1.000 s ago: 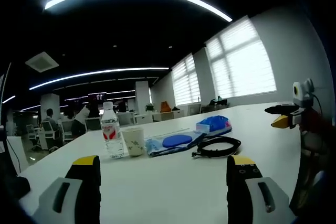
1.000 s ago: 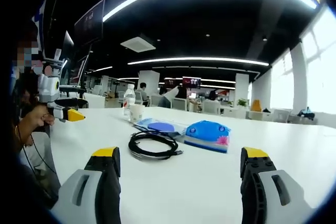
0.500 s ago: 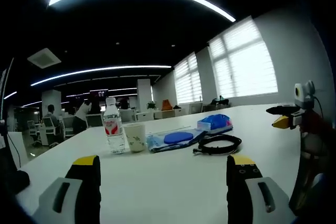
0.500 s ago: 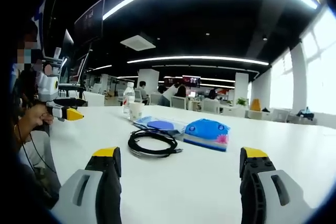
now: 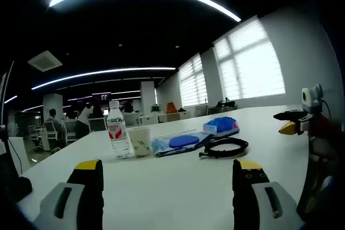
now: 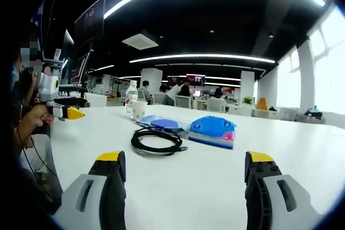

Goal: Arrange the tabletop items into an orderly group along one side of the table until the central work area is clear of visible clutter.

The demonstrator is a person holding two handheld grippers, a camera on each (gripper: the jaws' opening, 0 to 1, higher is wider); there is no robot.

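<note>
On the white table [image 5: 178, 181] stand a water bottle [image 5: 117, 133] with a red label and a paper cup [image 5: 140, 141]. Beside them lie a blue flat pack [image 5: 179, 143], a coiled black cable [image 5: 223, 147] and a blue pouch [image 5: 220, 126]. My left gripper [image 5: 167, 187] is open, low over the table, well short of these things. In the right gripper view the cable [image 6: 156, 140], pouch [image 6: 212, 131], flat pack [image 6: 159, 124], cup [image 6: 139, 109] and bottle [image 6: 130, 98] sit ahead of my open right gripper [image 6: 183, 181]. The other gripper's yellow tip [image 6: 73, 113] shows at left, and at right [image 5: 288, 127] in the left view.
A person's hand [image 6: 33, 119] holds the left gripper at the table's near edge. A dark object [image 5: 13, 189] lies at the table's left edge. Office desks, chairs and people are in the background, with bright windows [image 5: 248, 68] beyond the table.
Both views have shifted slightly with the hands; the right gripper view sits a little lower toward the table. The items on the table have not moved and both grippers stay open.
</note>
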